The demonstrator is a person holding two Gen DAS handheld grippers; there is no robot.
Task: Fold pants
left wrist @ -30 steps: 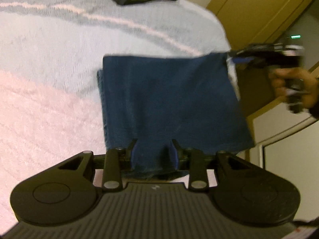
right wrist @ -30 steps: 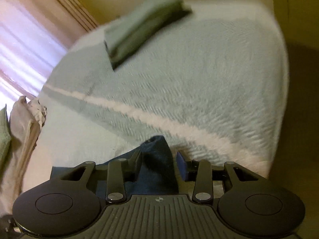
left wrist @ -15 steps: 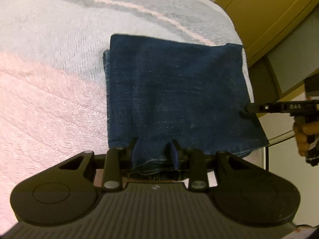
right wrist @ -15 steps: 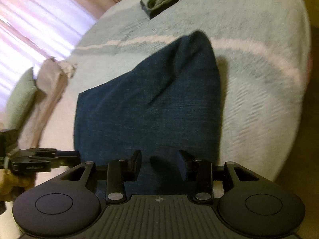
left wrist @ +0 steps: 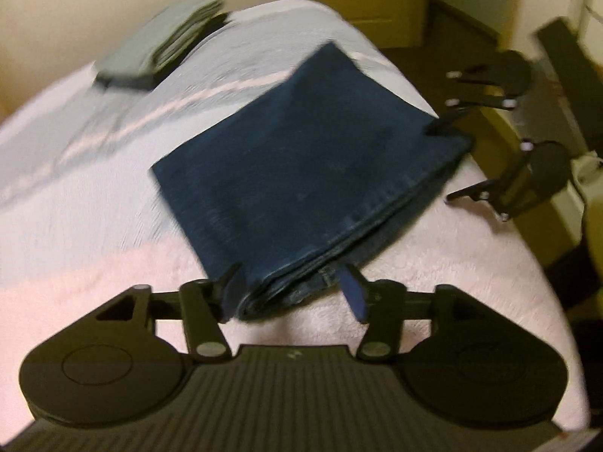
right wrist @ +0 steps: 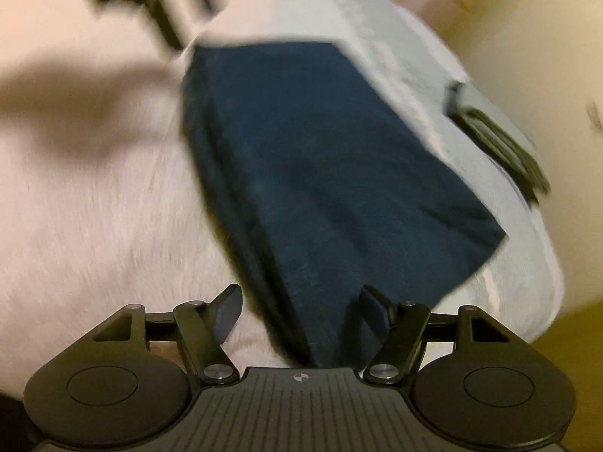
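Folded pants (left wrist: 301,173), dark blue denim, lying as a compact stacked rectangle on the bed (left wrist: 94,196), straddling the pale blue and pink bands of the cover. Left gripper (left wrist: 290,292) at 6 o'clock in the left wrist view, jaws spread wide, straddling the near corner of the stack without clamping it; layered hems visible between the fingertips. Right gripper (right wrist: 299,310) at 6 o'clock in the right wrist view, jaws likewise apart, the near corner of the cloth lying between and under them, nothing gripped. Same right gripper seen from the left view at 2 o'clock, just beside the far corner of the stack. Second pile of folded clothes (left wrist: 166,45), grey-green, at 11 o'clock, well apart from the denim. Both views motion-blurred, so fine contact not resolvable.

Judged stage: fold finished or nearly so, release made. Risks from here: a fingertip snagging a hem on withdrawal, dragging the top layer and skewing the stack; layers springing open along the thick seam edge, being stiff denim; the stack, lying near the rounded bed edge at 3 o'clock, sliding off if nudged sideways.
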